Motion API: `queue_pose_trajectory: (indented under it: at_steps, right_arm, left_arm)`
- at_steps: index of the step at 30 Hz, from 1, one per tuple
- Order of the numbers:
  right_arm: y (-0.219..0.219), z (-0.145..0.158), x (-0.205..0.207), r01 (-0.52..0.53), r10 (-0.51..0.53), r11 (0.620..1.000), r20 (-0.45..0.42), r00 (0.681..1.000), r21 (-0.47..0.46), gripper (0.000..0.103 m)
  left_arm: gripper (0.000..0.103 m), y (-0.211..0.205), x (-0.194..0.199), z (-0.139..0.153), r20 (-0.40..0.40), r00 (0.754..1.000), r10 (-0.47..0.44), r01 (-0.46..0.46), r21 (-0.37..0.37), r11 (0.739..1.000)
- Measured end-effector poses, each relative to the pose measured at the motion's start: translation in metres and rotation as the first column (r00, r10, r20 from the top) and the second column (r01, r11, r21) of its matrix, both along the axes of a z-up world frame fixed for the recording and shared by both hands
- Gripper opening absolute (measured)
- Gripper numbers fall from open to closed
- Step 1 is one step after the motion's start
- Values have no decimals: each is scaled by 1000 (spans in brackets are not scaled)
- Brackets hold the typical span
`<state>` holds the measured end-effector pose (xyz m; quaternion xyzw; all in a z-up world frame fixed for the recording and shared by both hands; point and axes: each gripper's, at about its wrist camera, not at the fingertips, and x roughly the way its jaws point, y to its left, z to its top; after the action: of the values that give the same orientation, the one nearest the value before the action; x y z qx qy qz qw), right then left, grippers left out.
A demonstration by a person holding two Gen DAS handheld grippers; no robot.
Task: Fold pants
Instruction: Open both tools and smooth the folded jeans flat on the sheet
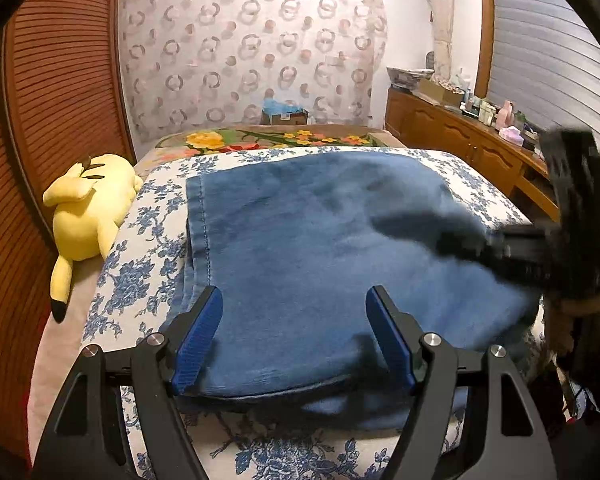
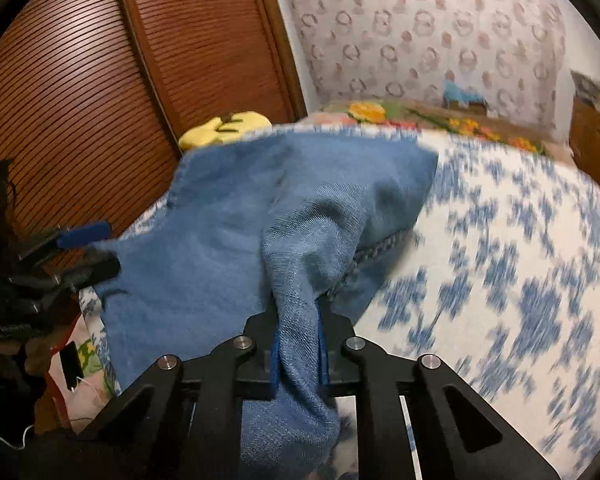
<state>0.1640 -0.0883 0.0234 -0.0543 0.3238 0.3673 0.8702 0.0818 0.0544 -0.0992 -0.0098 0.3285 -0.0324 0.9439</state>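
Though limp and fairly weighty, soft blue denim pants (image 1: 320, 240): right gripper (image 2: 298, 344) clenches bunched edge; left gripper (image 1: 294, 336) released; grip at hems.

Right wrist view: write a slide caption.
Right gripper shut on blue pants, lifting a fold over the floral bedspread.

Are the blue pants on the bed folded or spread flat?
Partly folded: the pants lie doubled, layered edges showing at the near side, while the right gripper, shut on the cloth, lifts one part.
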Motion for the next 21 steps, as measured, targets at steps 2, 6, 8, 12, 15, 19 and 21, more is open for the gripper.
queue_pose_trajectory:
  at_steps: [2, 6, 8, 12, 15, 19, 21]
  right_arm:
    - [-5, 14, 12, 12, -12, 1000, 36, 999, 2, 13]
    - [-16, 26, 37, 59, -59, 998, 44, 997, 10, 14]
    - [-21, 20, 42, 69, -69, 997, 7, 998, 17, 15]
    - [-26, -2, 36, 89, -90, 996, -32, 995, -12, 33]
    - [-23, -8, 35, 123, -125, 991, -37, 991, -56, 42]
    - [-33, -17, 29, 137, -140, 990, -60, 988, -43, 56]
    - [-38, -19, 26, 144, -145, 989, -67, 987, -32, 58]
  left_arm:
    - [75, -3, 4, 2, 0, 1000, -8, 8, -3, 1000]
    - [75, -11, 10, 5, 7, 1000, -22, 22, 5, 1000]
    - [75, -15, 13, 3, 0, 999, -32, 32, 4, 999]
    - [75, -21, 17, -5, -24, 999, -43, 43, -2, 999]
    - [75, -28, 18, -6, -25, 998, -54, 54, -8, 999]
    - [75, -38, 19, -10, -29, 997, -73, 73, -5, 997]
    - [75, -39, 21, -16, -47, 996, -71, 71, 12, 997]
